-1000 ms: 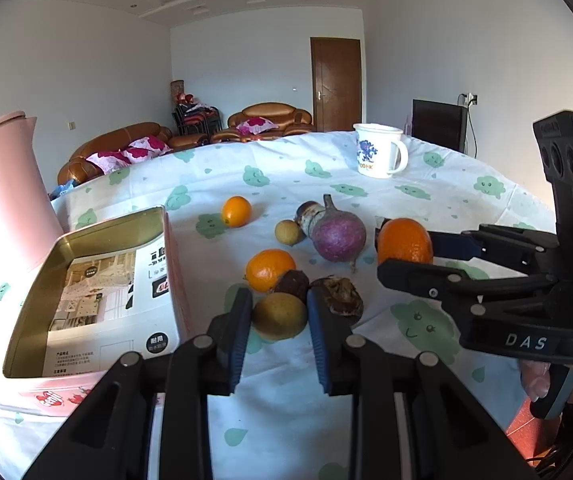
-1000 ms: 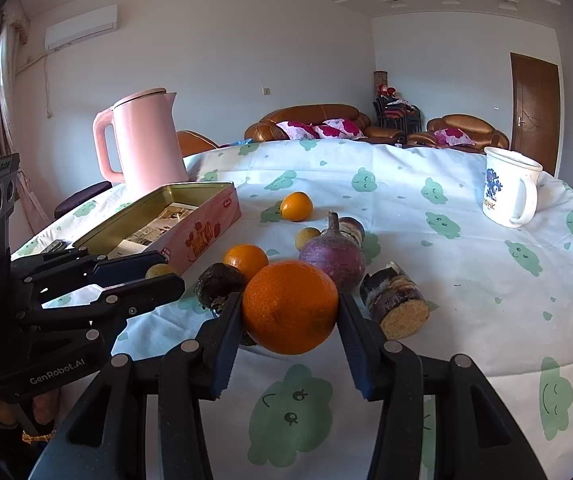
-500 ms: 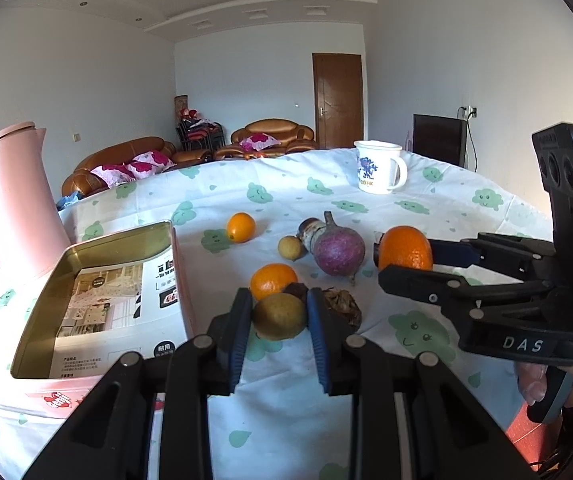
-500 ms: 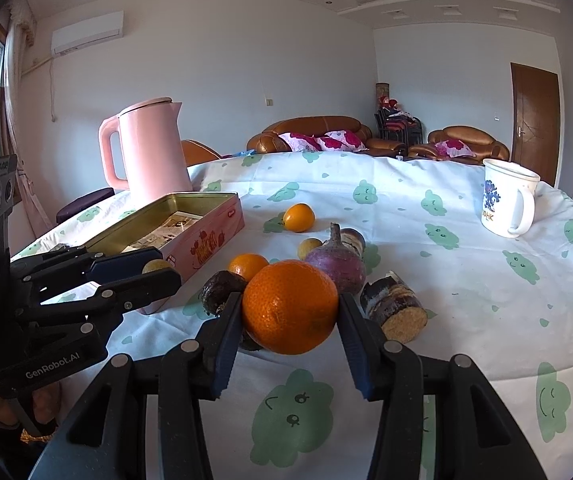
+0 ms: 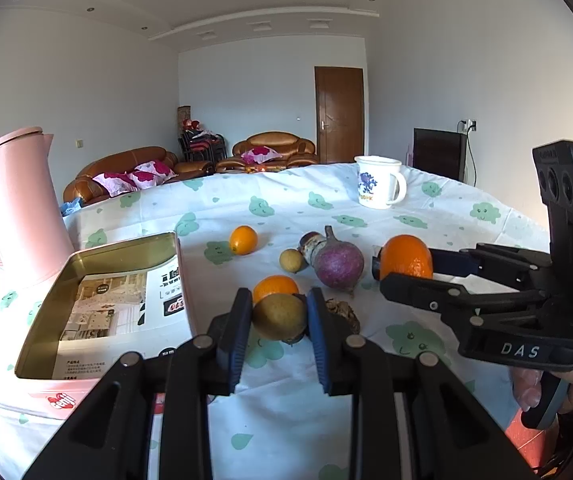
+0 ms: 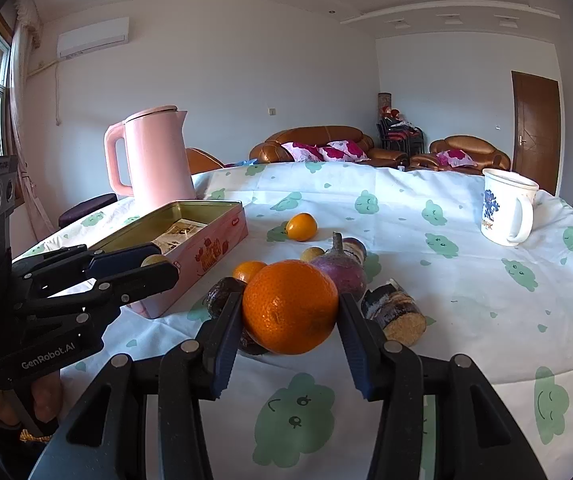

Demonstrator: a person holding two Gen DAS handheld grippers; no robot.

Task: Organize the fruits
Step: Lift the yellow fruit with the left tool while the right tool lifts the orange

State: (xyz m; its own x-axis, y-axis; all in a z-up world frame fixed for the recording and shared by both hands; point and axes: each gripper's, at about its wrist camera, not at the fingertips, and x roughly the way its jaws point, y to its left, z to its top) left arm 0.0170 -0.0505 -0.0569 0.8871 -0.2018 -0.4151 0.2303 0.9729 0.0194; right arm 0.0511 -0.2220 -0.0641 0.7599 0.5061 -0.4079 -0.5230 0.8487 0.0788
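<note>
Your left gripper (image 5: 279, 322) clamps the greenish fruit (image 5: 279, 317); your right gripper (image 6: 290, 322) clamps the orange (image 6: 290, 306). Both are round: tilt either carelessly toward the tin (image 5: 46, 320) and it may slip out forward.

Between our left gripper's (image 5: 279, 318) blue pads we hold a yellow-green fruit (image 5: 279, 317), clamped on both sides. Just past the jaws sit an orange (image 5: 275, 287) and a purple root (image 5: 339, 266). Left of the jaws lies the open tin (image 5: 102, 300). Right of them our right gripper (image 5: 390, 270) grips a big orange (image 5: 405, 257)
</note>
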